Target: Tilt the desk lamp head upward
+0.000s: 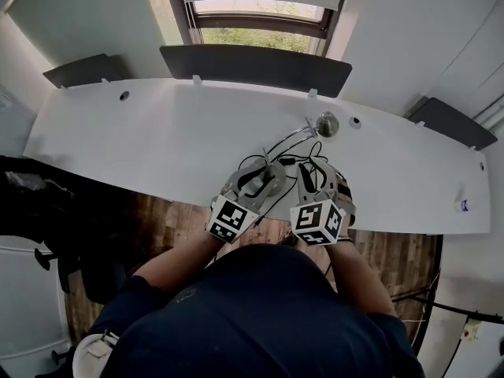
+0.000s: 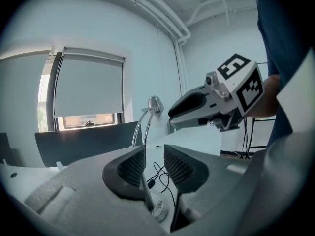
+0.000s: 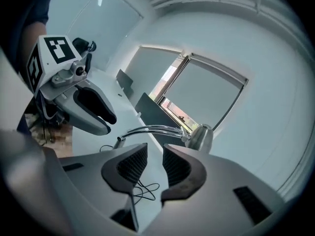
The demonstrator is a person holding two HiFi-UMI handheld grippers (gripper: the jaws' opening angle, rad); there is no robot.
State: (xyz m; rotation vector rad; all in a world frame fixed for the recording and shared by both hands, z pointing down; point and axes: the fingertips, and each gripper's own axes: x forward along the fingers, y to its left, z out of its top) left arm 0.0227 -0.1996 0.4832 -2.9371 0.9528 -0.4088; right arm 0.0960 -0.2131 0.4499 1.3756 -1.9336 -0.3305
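Note:
A chrome desk lamp stands on the white desk (image 1: 142, 136). Its cone head (image 1: 327, 123) is carried by thin curved rods (image 1: 287, 144). My left gripper (image 1: 264, 178) hovers at the lamp's foot, and its own view shows the jaws (image 2: 153, 165) open, with the round base (image 2: 158, 209) and black cable (image 2: 162, 178) seen through the gap. The right gripper (image 1: 313, 172) is beside it, a little short of the head. In its view the jaws (image 3: 154, 164) stand open on nothing, with the lamp head (image 3: 200, 136) and rods (image 3: 147, 130) beyond them.
Dark partition panels (image 1: 252, 68) line the desk's far edge under a window (image 1: 260, 30). Black cable loops (image 1: 253, 164) lie around the lamp's foot. A small white item (image 1: 465, 205) sits at the desk's right end. Dark furniture (image 1: 47, 211) stands on the left, over wooden floor.

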